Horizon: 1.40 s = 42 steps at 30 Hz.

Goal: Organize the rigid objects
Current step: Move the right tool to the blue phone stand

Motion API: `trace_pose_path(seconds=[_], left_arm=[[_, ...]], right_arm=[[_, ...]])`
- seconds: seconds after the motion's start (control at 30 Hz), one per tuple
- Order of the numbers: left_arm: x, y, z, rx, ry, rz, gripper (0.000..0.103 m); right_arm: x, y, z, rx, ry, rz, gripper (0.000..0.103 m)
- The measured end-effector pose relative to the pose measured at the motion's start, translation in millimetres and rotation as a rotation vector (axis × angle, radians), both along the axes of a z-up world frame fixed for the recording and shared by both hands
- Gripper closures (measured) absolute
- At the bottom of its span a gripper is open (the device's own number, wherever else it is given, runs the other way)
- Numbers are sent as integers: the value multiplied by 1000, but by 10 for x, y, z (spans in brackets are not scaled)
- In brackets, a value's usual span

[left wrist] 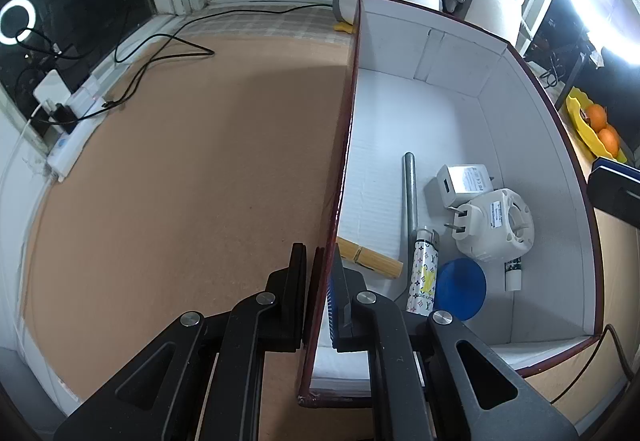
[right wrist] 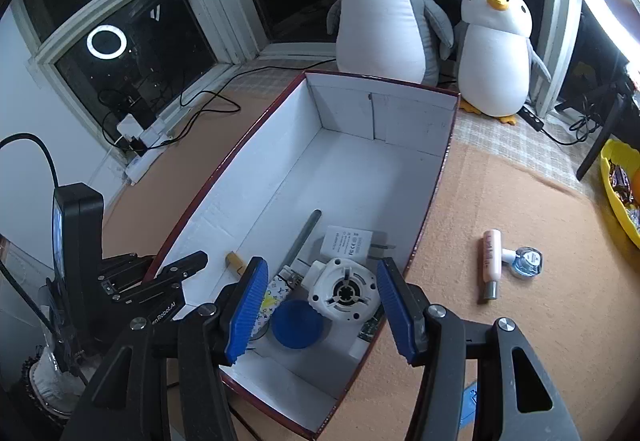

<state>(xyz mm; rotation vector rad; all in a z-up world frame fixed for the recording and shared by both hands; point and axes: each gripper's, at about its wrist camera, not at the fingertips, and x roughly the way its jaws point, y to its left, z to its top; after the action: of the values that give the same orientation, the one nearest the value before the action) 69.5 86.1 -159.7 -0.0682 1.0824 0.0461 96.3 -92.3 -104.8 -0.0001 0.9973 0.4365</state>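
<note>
A white-lined box with a dark red rim (left wrist: 472, 113) (right wrist: 360, 145) stands on the tan table. It holds a round white plug adapter (left wrist: 496, 225) (right wrist: 346, 289), a white charger (left wrist: 464, 183) (right wrist: 352, 241), a grey rod (left wrist: 411, 193) (right wrist: 302, 237), a patterned tube (left wrist: 424, 273) (right wrist: 276, 293), a blue disc (left wrist: 460, 289) (right wrist: 296, 323) and a wooden block (left wrist: 370, 257) (right wrist: 235, 261). My left gripper (left wrist: 318, 253) (right wrist: 160, 273) is shut on the box's left wall. My right gripper (right wrist: 320, 297) is open above the box's near end, empty. A pink tube (right wrist: 489, 263) and a small blue bottle (right wrist: 526, 259) lie on the table to the right of the box.
Two plush penguins (right wrist: 380, 5) (right wrist: 496, 53) stand behind the box. A power strip with cables (left wrist: 76, 121) (right wrist: 140, 145) lies by the window at left. A yellow bowl with oranges (left wrist: 592, 121) (right wrist: 620, 193) sits at the right edge.
</note>
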Motion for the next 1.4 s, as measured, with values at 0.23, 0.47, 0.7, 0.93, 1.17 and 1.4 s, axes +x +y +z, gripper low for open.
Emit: trace_pose_path(seconds=[0.23,0.47,0.7,0.93,1.17,1.4], left_arm=[[6,-12,-1,5,5,-30,95],[15,-27,-1,8,7,-58,95],[19,-15,-3,1,7,-82,95],[29,-19,0,3,9,-111,95],[40,-28,-2,10,11,-136,95],[48,-15,-3,6,12,-149,95]], right_arm=[[-17,-171,8,4,0,-63,50],[-52,-423,-4,13,8,-142,50],[-150,-790,-45,26,19,-258,50],[-269,-1219,-213,28,61,-395,50],[-400,-1524,-486,42,137,-513,50],[-461,-1655,-795,64,243,-607,50]])
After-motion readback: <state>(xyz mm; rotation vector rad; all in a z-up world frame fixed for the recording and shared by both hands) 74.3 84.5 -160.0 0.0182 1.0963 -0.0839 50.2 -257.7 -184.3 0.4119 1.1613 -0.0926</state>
